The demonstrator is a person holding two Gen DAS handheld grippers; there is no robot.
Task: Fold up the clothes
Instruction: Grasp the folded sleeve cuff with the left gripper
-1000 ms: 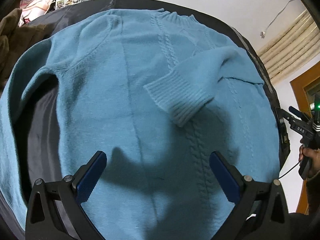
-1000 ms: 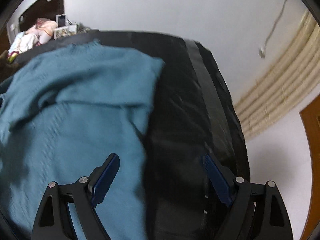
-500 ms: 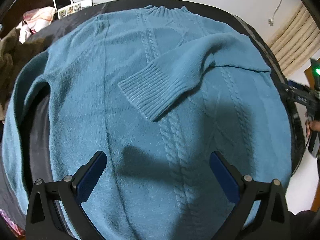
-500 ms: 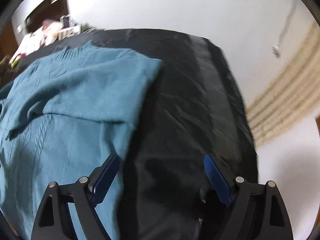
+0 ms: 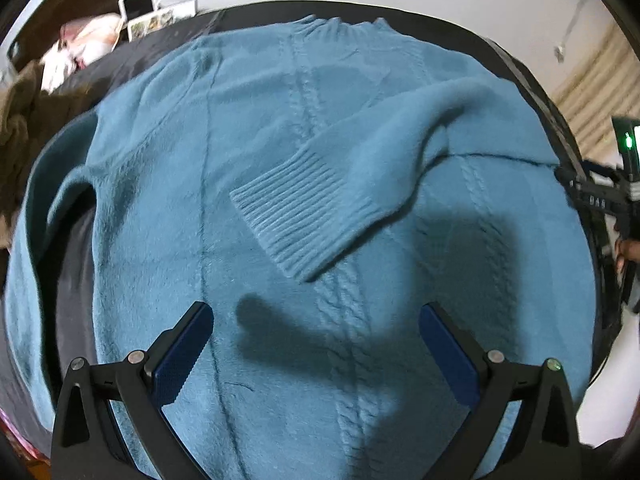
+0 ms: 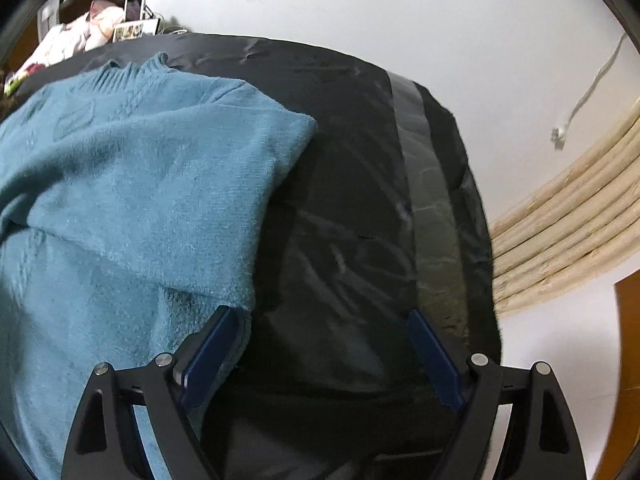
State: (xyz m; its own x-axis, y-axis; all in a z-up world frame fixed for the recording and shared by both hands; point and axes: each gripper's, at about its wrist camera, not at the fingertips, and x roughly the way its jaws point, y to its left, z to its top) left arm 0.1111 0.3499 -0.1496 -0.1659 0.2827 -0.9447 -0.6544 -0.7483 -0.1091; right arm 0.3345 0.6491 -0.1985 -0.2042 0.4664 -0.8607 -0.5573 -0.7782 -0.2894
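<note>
A teal cable-knit sweater [image 5: 280, 184] is shown laid flat, front up, on a black cloth-covered surface [image 6: 360, 184], with its ribbed collar [image 5: 340, 26] toward 12 o'clock in the left wrist view. One sleeve [image 5: 360, 168] is folded across the chest from 2 o'clock, and its ribbed cuff [image 5: 296, 220] rests on the central cable pattern near the middle of the frame. The other sleeve [image 5: 36, 240] is seen running down the 9 o'clock edge, apart from the body of the garment.

The left gripper [image 5: 316, 344] is held above the lower body of the sweater, its blue-padded jaws spread wide with nothing between them. The right gripper [image 6: 320, 344] is likewise spread wide and empty; its inner pad [image 6: 208, 356] is seen at the sweater's side edge, though contact cannot be judged, and its other pad lies over bare black cloth. In the left wrist view the right gripper appears at 3 o'clock, past the sweater's edge.

A heap of brown fabric [image 5: 16, 128] is visible at 10 o'clock, and beige slats [image 6: 568, 232] at 3 o'clock against the white wall.
</note>
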